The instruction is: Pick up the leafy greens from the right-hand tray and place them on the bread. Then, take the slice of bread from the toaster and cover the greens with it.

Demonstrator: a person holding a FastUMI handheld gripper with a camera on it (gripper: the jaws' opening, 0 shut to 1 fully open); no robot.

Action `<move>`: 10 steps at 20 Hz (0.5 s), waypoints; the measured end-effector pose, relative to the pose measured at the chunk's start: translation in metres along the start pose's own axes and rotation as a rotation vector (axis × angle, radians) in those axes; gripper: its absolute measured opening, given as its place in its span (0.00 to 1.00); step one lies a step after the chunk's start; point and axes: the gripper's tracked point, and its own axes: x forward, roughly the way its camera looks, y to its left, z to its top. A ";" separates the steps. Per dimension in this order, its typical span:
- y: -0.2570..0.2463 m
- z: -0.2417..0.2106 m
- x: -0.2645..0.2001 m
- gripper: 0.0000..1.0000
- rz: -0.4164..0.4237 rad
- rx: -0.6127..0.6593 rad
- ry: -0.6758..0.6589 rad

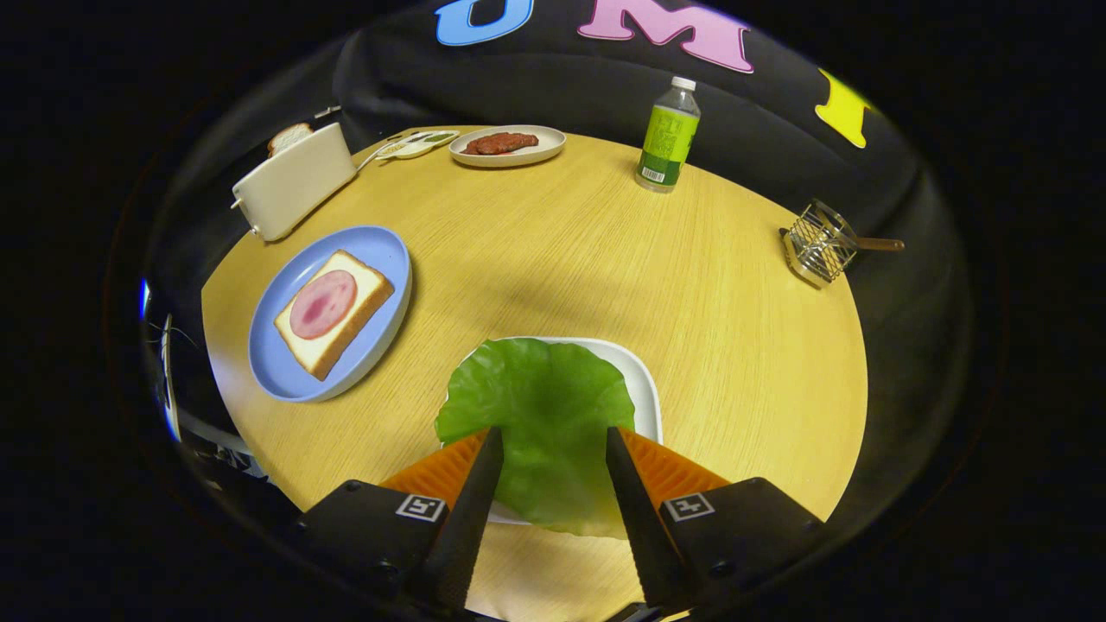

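Gripper view: the gripper (553, 436) hangs over the near side of a round wooden table (734, 328), jaws spread wide, with a gap between the fingers and nothing pinched. Right in that gap lies the leaf (536, 406), a broad green sheet draped over a white tray (644, 380), its near edge spilling past the tray rim towards the camera; whether the fingertips touch the leaf, I cannot tell. Off to the left of the fingers, well apart from the tray, there's a blue plate (285, 363) carrying a slice of bread (333, 315) with a round pink slice of ham (322, 304) on top. Beyond that plate, at the table's far left edge, sits the toaster (289, 190), and a second bread slice (288, 136) pokes up from its slot. Further along the far edge, a small plate (544, 149) holds a dark red piece of meat (499, 142), with a pale utensil (415, 145) just beside it. A green-labelled bottle (667, 138) stands upright to the right, and a wire basket (821, 244) with a wooden handle sits at the far right edge.
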 end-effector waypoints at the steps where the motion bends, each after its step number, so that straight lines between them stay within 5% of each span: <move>1: 0.000 0.001 0.003 0.76 0.001 0.001 0.006; 4: 0.002 -0.001 0.011 0.75 0.015 0.016 0.028; 9: 0.004 -0.002 0.014 0.61 0.039 0.034 0.040; 10: 0.003 -0.002 0.013 0.51 0.037 0.037 0.041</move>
